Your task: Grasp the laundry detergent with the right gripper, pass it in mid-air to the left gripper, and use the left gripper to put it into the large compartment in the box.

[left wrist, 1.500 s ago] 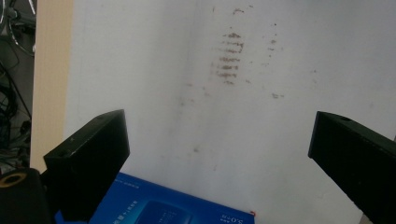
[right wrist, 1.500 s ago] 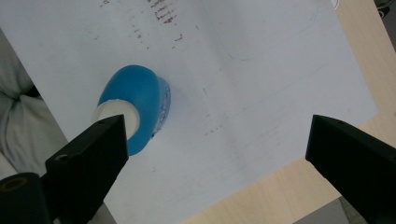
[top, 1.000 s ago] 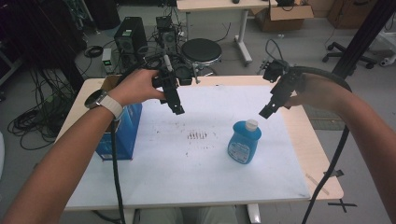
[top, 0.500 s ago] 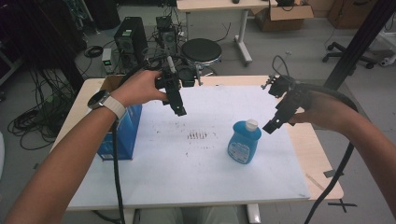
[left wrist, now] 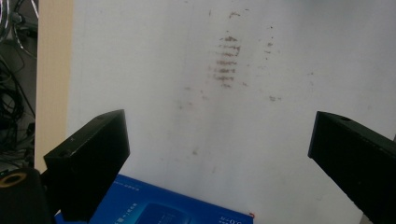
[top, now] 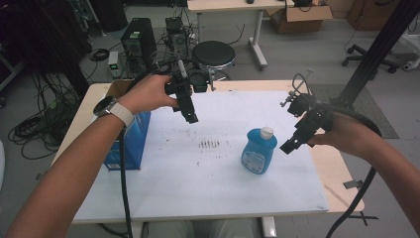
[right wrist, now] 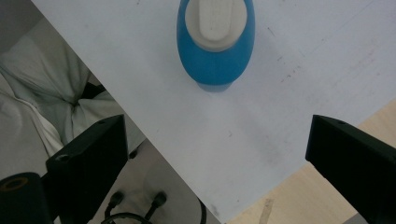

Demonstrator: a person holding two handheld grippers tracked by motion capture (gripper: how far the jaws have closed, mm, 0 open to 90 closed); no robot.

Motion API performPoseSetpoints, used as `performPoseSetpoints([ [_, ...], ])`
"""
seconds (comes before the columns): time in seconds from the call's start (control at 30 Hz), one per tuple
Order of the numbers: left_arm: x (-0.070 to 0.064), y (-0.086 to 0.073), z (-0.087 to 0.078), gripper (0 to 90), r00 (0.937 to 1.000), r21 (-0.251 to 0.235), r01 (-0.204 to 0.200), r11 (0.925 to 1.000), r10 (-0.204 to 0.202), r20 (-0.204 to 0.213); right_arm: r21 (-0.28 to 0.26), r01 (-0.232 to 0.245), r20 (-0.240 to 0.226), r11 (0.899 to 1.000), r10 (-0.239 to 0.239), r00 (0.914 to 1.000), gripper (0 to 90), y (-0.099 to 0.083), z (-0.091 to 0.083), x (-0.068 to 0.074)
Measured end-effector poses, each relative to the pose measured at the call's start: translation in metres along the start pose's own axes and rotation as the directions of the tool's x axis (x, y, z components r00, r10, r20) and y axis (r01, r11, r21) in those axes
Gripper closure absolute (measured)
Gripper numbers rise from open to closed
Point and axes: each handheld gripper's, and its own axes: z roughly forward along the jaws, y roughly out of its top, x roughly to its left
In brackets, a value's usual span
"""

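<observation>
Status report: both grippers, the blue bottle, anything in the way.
Left gripper open, above the table. Right gripper open beside the blue bottle, not touching. Bottle upright. Nothing between them.

bottle [top: 258,151]: blue plastic, white cap [right wrist: 215,19], printed label
state: cap on
pose: upright
place: white table [top: 198,178] sheet, at 3 o'clock from its centre
</observation>
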Motion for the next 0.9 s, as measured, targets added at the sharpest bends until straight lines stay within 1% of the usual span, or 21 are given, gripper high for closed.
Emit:
performPoseSetpoints([
  [0.3,-0.001,0.0,0.001,5.8,1.0,-0.006,0.002,1.0,-0.002,-0.005,-0.028,-0.031,-0.005,0.999,0.031,0.9995,5.6,-0.008,0.007,0.003],
  [0.43,-0.001,0.0,0.0,5.8,1.0,-0.004,0.003,1.0,-0.003,-0.005,-0.045,-0.033,-0.007,0.998,0.032,0.9995,5.7,-0.012,0.012,0.005],
  [0.5,-0.001,0.0,0.0,5.9,1.0,-0.002,0.003,1.0,-0.003,-0.004,-0.056,-0.026,0.001,0.998,0.026,0.9997,6.0,-0.015,0.018,0.006],
  [0.7,-0.001,-0.001,0.0,5.9,1.0,-0.002,0.002,1.0,-0.002,-0.01,-0.086,-0.036,0.016,0.996,0.037,0.9992,6.2,-0.02,0.026,0.006],
  [0.73,-0.001,-0.001,0.0,5.9,1.0,-0.001,0.002,1.0,-0.002,-0.009,-0.103,-0.033,0.023,0.994,0.035,0.9991,6.2,-0.022,0.028,0.006],
  [0.8,-0.001,-0.001,0.0,5.8,1.0,0.005,0.004,1.0,-0.004,-0.009,-0.112,-0.029,0.022,0.993,0.031,0.9993,6.5,-0.023,0.029,0.006],
  [0.9,-0.002,-0.001,0.001,5.9,1.0,0.011,-0.001,0.9999,0.001,-0.008,-0.133,-0.022,0.037,0.991,0.027,0.9989,6.4,-0.025,0.031,0.007],
])
